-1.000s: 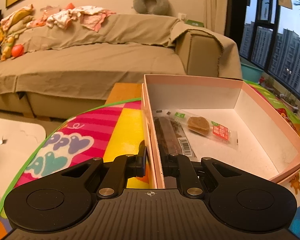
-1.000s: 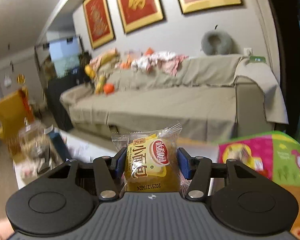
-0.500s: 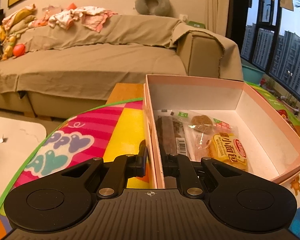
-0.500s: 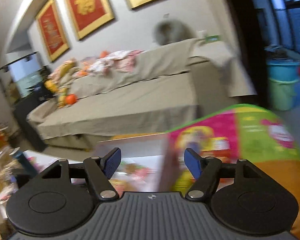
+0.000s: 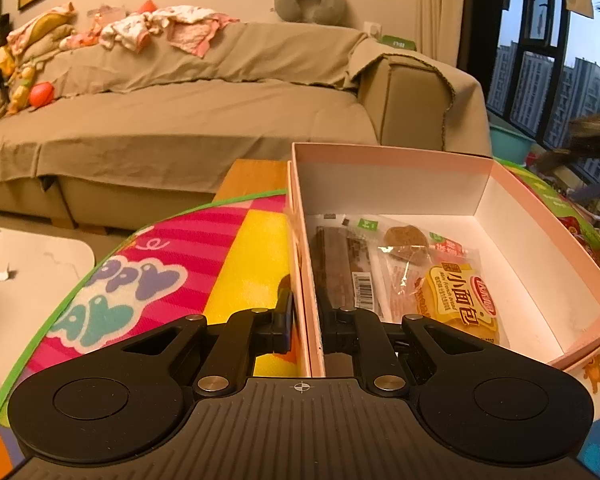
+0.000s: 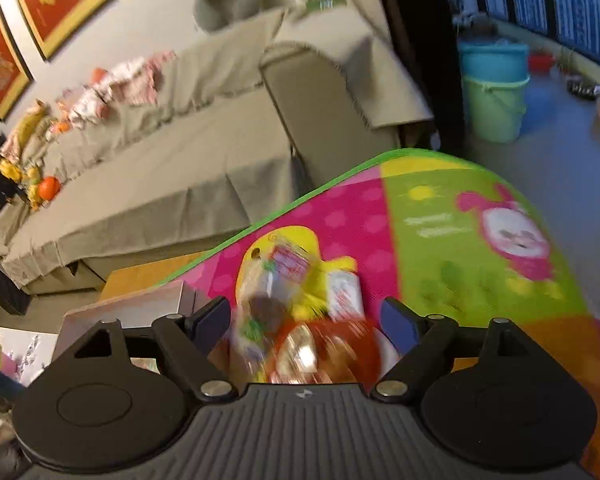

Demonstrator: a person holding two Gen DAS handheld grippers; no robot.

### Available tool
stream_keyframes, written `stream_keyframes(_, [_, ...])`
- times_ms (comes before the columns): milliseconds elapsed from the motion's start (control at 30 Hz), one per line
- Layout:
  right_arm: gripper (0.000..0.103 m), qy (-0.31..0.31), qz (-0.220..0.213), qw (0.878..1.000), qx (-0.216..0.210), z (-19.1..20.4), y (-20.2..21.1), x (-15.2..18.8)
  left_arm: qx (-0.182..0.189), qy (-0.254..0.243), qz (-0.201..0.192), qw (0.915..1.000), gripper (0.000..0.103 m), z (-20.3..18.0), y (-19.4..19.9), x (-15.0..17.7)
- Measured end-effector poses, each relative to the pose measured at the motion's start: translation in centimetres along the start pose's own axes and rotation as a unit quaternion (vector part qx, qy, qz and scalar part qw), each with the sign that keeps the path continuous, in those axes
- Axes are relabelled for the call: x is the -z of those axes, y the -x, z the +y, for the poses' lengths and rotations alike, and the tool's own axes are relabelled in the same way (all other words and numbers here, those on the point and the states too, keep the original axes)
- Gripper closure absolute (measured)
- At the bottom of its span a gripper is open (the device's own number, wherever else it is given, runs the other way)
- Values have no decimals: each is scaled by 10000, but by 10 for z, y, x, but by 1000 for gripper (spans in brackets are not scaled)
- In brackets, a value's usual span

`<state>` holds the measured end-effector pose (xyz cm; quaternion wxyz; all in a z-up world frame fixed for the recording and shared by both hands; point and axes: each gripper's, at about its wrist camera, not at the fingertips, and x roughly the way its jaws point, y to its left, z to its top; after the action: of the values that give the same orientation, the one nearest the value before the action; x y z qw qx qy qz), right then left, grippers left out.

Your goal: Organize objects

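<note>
My left gripper [image 5: 306,320] is shut on the left wall of the pink cardboard box [image 5: 388,158], which sits on the colourful play mat [image 5: 140,280]. Inside the box lie a dark brown bar [image 5: 332,264], a clear packet with a brown biscuit [image 5: 404,240] and the yellow bread packet [image 5: 458,300]. My right gripper [image 6: 306,320] is open and empty, above a blurred heap of snack packets [image 6: 296,320] on the mat [image 6: 480,240]. The box's corner [image 6: 140,308] shows at its left.
A beige covered sofa [image 5: 200,112] with clothes and toys stands behind the mat. A white low table [image 5: 28,260] is at the left. Green and blue buckets [image 6: 494,92] stand by the window at the right.
The right gripper opened and dropped the yellow bread packet into the box, then swung right and down over the heap of packets. The left gripper has stayed clamped on the box wall.
</note>
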<state>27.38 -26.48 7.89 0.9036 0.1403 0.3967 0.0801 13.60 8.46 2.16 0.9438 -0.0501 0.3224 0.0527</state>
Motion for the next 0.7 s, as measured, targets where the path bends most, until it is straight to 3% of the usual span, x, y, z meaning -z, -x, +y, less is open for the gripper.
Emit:
stream_keyframes(167, [22,442,506,9972,320,33,-86,-31,9,10,-5,10000,90,0,0,0])
stream_keyframes(233, [28,502,708,9959,269,39,-109,-37,16,15,-8,10000,90,0,-1,0])
stream_keyframes(300, [46,740,902,9928,284,44,-121,-38,19,11,-16,10000,89,0,0,1])
stream_keyframes(333, [47,936,926,9908,317,46,-123,-38,30,7,-27,10000,89,1,0,0])
stream_keyframes(400, [62,1170,970,9881,245,44,-116,-35,49,16,-48,10000,89,1,-1,1])
stream_keyframes(433, [65,1232,1033,9868,212,39,-109,-32,55,27,-56,10000,89,1,-2,1])
stream_keyframes(700, [66,1238,1323,9827,-384,5,-38,31,58,52,-53,10000,89,1,-4,1])
